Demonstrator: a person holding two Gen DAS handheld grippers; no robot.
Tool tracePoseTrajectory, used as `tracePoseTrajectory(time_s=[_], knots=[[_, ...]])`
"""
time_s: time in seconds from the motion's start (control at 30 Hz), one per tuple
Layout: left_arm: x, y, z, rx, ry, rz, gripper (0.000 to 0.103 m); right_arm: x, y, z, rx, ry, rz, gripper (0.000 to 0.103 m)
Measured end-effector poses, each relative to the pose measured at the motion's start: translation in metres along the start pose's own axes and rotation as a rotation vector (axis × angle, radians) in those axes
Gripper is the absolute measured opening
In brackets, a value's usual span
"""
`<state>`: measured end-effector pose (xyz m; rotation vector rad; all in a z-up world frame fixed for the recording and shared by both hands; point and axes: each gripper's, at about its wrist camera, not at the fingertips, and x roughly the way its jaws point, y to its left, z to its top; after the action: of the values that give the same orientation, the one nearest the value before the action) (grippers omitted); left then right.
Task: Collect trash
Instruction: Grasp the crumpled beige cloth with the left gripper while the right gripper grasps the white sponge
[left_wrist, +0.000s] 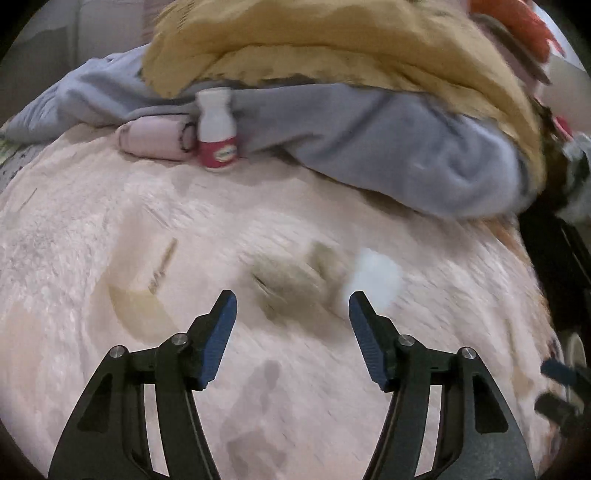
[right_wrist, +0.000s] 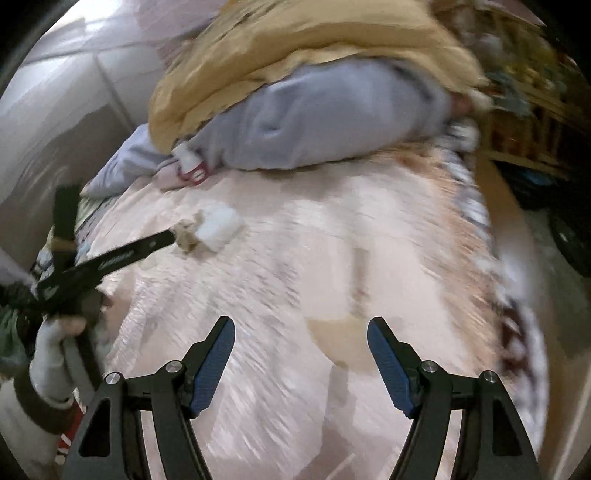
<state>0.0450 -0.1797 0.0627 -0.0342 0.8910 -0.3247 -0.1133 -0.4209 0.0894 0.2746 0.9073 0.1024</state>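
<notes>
Both claws hang over a bed covered by a pale pink fuzzy blanket (left_wrist: 110, 206), each tilted downward so that its camera looks at the trash lying there. The left claw (left_wrist: 291, 299) is spread, with nothing between its blue pads, and just beyond its tips lie a crumpled brownish paper (left_wrist: 291, 280) and, touching it on the right, a white tissue wad (left_wrist: 376, 273); I judge that the opening is kept wide because the two scraps together are soft and broad, and a narrow gap would push them away instead of taking them. From the right wrist view the left claw reaches in from the left edge and its tip is at the brownish paper, though the blur hides whether it touches. The right claw (right_wrist: 301, 328) is also spread and empty, hovering over bare blanket, well apart from the scraps, probably waiting so that it does not cross the other arm. Farther back a small white bottle with a red label (left_wrist: 216, 129) stands upright against a grey garment (left_wrist: 388, 147) and beside a pink rolled cloth (left_wrist: 155, 142) (it may be trash too, but I cannot tell if it is empty). A mustard yellow blanket (left_wrist: 314, 40) is heaped on the grey garment. No bin or bag is visible, so the collecting seems to be at its start
</notes>
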Motion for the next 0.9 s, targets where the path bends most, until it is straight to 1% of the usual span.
tracePoseTrajectory(time_s=[0.07,0.17,0.2,0.23,0.27,0.3,0.4,0.47,0.53,0.67,0.7,0.73,0.77,0.8,0.9], knots=[[0.017,0.008,0.008,-0.016,0.014,-0.012,0.062,0.015,0.012,0.013,-0.021,0.006,0.020,0.072],[0.047,0.012,0.015,0.000,0.068,-0.030,0.062,0.040,0.028,0.029,-0.053,0.026,0.031,0.072],[0.050,0.012,0.015,0.001,0.073,-0.038,0.061,0.047,0.032,0.033,-0.058,0.033,0.032,0.072],[0.052,0.014,0.015,-0.007,0.072,-0.059,0.057,0.054,0.036,0.037,-0.060,0.040,0.038,0.072],[0.053,0.015,0.014,-0.014,0.071,-0.083,0.037,0.061,0.040,0.041,-0.060,0.045,0.049,0.072],[0.053,0.017,0.012,-0.012,0.084,-0.102,0.030,0.067,0.043,0.045,-0.061,0.048,0.059,0.072],[0.040,0.024,0.008,-0.009,0.088,-0.117,0.025,0.084,0.055,0.059,-0.074,0.047,0.073,0.072],[0.023,0.034,0.004,-0.030,0.085,-0.121,0.025,0.097,0.061,0.070,-0.067,0.038,0.081,0.072],[0.004,0.044,0.002,-0.047,0.074,-0.099,0.025,0.113,0.065,0.080,-0.039,0.043,0.087,0.074],[-0.029,0.050,-0.009,-0.032,0.044,-0.062,0.025,0.150,0.081,0.095,-0.006,0.076,0.104,0.074],[-0.035,0.049,-0.013,-0.030,0.044,-0.055,0.025,0.162,0.087,0.096,-0.014,0.093,0.090,0.074],[-0.042,0.047,-0.017,-0.026,0.040,-0.052,0.025,0.168,0.090,0.095,-0.019,0.111,0.068,0.073],[-0.049,0.046,-0.020,-0.023,0.035,-0.051,0.025,0.174,0.091,0.092,-0.025,0.124,0.046,0.067],[-0.055,0.042,-0.024,-0.014,0.027,-0.044,0.025,0.174,0.091,0.089,-0.034,0.122,0.029,0.043],[-0.064,0.031,-0.029,0.006,0.011,-0.046,0.025,0.153,0.087,0.081,-0.039,0.089,0.041,0.039]])
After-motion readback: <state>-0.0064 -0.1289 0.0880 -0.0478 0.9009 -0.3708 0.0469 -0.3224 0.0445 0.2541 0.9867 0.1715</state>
